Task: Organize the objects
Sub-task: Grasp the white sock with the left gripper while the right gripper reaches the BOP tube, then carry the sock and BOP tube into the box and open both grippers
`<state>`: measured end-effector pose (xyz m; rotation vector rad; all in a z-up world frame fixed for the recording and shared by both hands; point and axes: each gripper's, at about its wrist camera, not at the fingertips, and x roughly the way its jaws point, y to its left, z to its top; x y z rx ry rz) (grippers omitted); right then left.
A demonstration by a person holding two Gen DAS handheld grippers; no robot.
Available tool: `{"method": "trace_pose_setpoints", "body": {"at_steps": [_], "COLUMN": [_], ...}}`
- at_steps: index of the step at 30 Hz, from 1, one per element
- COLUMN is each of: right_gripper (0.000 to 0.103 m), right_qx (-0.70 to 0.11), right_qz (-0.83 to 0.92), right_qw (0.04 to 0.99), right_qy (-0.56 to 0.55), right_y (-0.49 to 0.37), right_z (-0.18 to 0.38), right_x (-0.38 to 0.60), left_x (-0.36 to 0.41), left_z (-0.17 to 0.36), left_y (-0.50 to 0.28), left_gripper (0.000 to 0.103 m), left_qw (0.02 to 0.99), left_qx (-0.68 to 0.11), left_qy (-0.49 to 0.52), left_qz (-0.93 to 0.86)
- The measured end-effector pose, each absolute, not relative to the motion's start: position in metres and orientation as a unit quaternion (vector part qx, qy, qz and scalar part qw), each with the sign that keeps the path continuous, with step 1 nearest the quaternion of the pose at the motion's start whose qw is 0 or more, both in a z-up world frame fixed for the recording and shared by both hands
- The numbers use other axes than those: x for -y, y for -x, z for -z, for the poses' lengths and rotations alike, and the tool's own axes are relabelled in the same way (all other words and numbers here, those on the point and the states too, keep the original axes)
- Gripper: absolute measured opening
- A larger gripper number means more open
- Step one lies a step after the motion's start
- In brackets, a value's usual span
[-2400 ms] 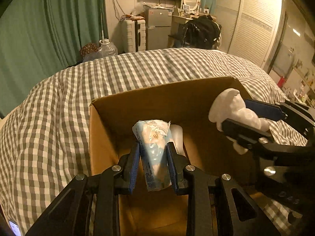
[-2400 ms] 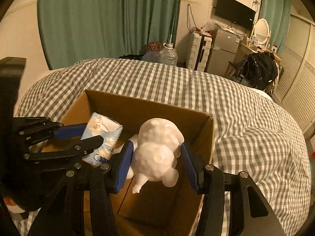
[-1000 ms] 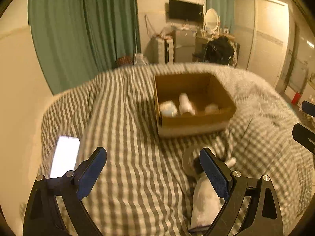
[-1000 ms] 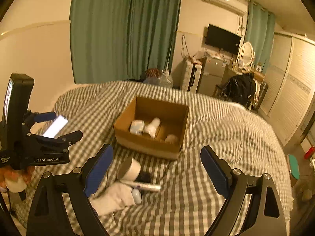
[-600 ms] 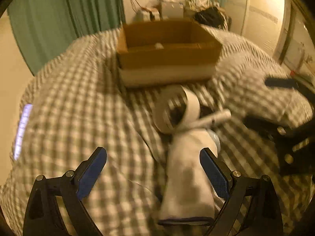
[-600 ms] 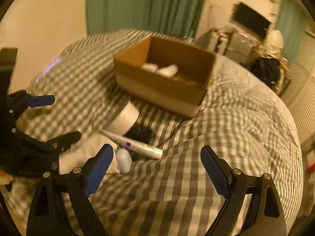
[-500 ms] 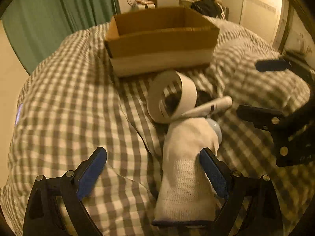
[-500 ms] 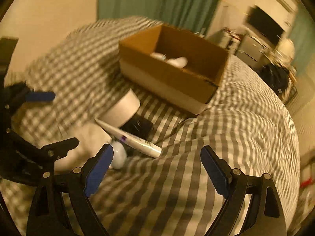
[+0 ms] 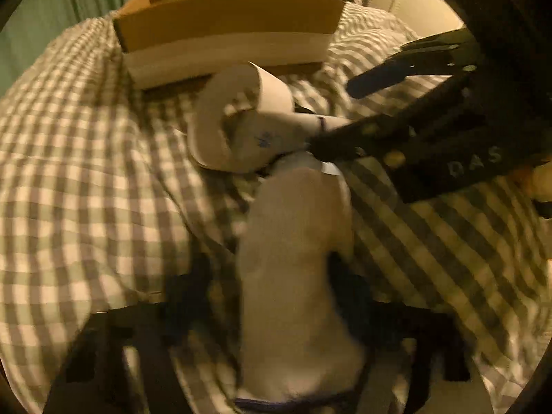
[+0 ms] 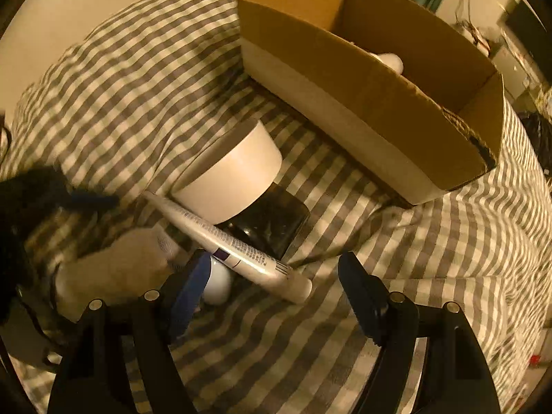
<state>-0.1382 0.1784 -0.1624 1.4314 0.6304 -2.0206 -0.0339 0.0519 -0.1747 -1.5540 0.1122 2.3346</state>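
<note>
A white sock lies on the checked bedspread, lengthwise between the blurred fingers of my left gripper. Its jaws are closing around the sock, and a strip of bedding still shows beside the left finger. My right gripper points down over a white tube. The tube's cap end lies between its closing jaws, untouched. Beside the tube are a white tape roll, a black jar and a small white round thing. The cardboard box stands just behind.
The box's near wall rises close behind the pile, and a white item shows inside. In the left wrist view the right gripper reaches in over the tube next to the tape roll. Checked bedding surrounds everything.
Both grippers let go of the tissue pack and the white toy in the box, pulled back and came down onto the pile. The left jaws have narrowed around the sock; the right jaws narrowed slightly.
</note>
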Motion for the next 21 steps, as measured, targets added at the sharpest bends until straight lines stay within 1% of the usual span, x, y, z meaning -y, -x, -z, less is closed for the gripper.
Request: {"method": "trace_pose_setpoints", "body": {"at_steps": [1, 2, 3, 4, 6, 7, 8, 13, 15, 17, 21], "right_gripper": [0.073, 0.068, 0.066, 0.064, 0.055, 0.045, 0.038, 0.036, 0.033, 0.028, 0.024], "right_qx": [-0.233, -0.231, -0.231, -0.232, -0.239, -0.243, -0.254, -0.302, -0.313, -0.316, -0.311], "right_qz": [0.757, 0.758, 0.759, 0.759, 0.763, 0.764, 0.765, 0.746, 0.741, 0.735, 0.739], "right_qw": [0.289, 0.289, 0.291, 0.291, 0.285, 0.282, 0.278, 0.267, 0.267, 0.275, 0.280], "right_qy": [-0.538, -0.537, -0.535, -0.534, -0.529, -0.526, -0.522, -0.530, -0.531, -0.533, -0.527], "right_y": [0.138, 0.137, 0.134, 0.132, 0.128, 0.124, 0.120, 0.110, 0.112, 0.113, 0.108], "right_z": [0.163, 0.163, 0.162, 0.162, 0.160, 0.158, 0.157, 0.171, 0.174, 0.176, 0.172], "right_x": [-0.180, -0.181, -0.182, -0.183, -0.185, -0.185, -0.186, -0.185, -0.181, -0.177, -0.176], "left_x": [-0.052, -0.051, -0.050, -0.048, -0.037, -0.033, -0.028, -0.015, -0.013, -0.011, -0.003], "left_z": [0.174, 0.172, 0.169, 0.166, 0.157, 0.154, 0.148, 0.134, 0.130, 0.127, 0.115], "left_y": [0.033, 0.032, 0.032, 0.032, 0.033, 0.033, 0.033, 0.039, 0.039, 0.038, 0.034], "left_gripper": [0.045, 0.042, 0.038, 0.036, 0.035, 0.035, 0.035, 0.035, 0.035, 0.035, 0.035], "left_qw": [0.171, 0.168, 0.165, 0.162, 0.158, 0.155, 0.149, 0.144, 0.140, 0.137, 0.136], "left_qx": [-0.036, -0.036, -0.032, -0.026, 0.003, 0.010, 0.015, 0.029, 0.027, 0.027, 0.030], "left_qy": [0.545, 0.543, 0.542, 0.542, 0.542, 0.539, 0.534, 0.523, 0.520, 0.517, 0.508], "left_qz": [-0.820, -0.822, -0.824, -0.824, -0.826, -0.828, -0.832, -0.840, -0.842, -0.845, -0.850]}}
